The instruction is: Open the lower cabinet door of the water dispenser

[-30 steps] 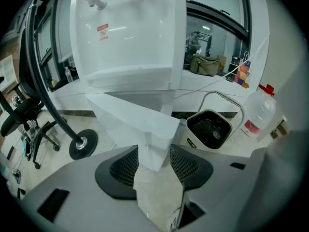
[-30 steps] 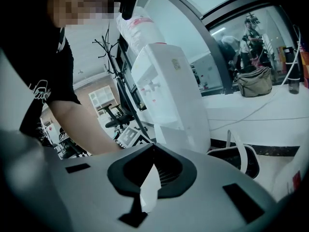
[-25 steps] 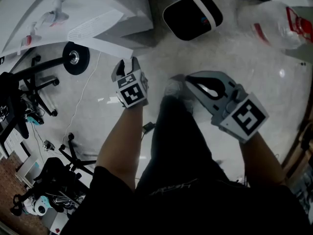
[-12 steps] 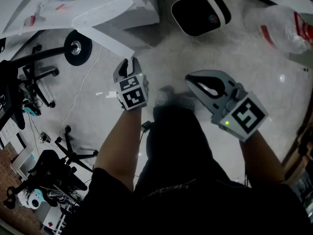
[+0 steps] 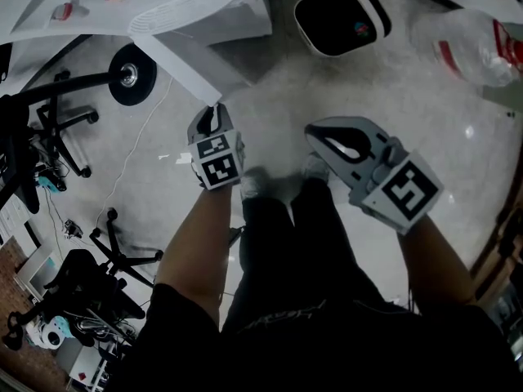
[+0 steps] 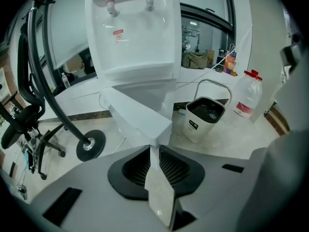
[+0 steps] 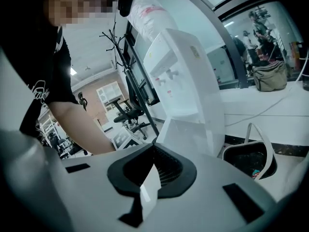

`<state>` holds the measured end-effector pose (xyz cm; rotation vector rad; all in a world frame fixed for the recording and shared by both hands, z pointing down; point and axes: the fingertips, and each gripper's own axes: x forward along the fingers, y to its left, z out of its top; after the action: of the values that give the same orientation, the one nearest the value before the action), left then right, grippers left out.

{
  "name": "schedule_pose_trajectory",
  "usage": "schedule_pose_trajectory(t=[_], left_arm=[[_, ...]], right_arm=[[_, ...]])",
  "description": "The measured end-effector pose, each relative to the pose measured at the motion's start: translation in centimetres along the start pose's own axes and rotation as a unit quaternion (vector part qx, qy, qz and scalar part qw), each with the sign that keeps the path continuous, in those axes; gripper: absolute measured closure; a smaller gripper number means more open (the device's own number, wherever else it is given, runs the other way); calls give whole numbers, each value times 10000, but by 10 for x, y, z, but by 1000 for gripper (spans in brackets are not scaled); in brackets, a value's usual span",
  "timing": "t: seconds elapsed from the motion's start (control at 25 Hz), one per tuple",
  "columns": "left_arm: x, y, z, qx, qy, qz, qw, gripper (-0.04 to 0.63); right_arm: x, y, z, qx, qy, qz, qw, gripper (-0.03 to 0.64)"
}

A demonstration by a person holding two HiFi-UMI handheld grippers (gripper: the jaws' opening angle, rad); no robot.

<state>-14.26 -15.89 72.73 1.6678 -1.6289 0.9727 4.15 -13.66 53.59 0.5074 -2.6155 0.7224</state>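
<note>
Dim fisheye views, dark warped corners, daylight behind water dispenser [image 6: 133, 37]

place: office | cues: swivel chairs [image 6: 19, 122], water dispenser [image 6: 133, 33], glass walls [image 6: 203, 37]

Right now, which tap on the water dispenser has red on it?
The left-hand tap in the left gripper view, above the red sticker; the other tap shows no red.

In my head view the water dispenser [image 5: 237, 19] runs off the top edge, so only its lower part shows. The bin [image 5: 369, 5] is clipped there too, and the water bottle [image 5: 470, 43] runs off the right edge. My legs [image 5: 302, 235] cover part of the floor [image 5: 409, 121]. In my left gripper view the dispenser's red label [image 6: 118, 34] is too small to read. In my right gripper view the body of my right gripper [image 7: 152, 170] hides the bin's base.
</note>
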Motion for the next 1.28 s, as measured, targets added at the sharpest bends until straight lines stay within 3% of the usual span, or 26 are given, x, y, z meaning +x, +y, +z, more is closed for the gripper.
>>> schedule_pose_trajectory(t=[0.4,1.28], left_arm=[[-6,21,-16,399,-73,-346,9986,538],[-23,99,-53,632,50,-744,9952,538]], right_arm=[[25,38,-10,-25,54,-192,9998,603],[95,110,2,20,139,-396,9991,604]])
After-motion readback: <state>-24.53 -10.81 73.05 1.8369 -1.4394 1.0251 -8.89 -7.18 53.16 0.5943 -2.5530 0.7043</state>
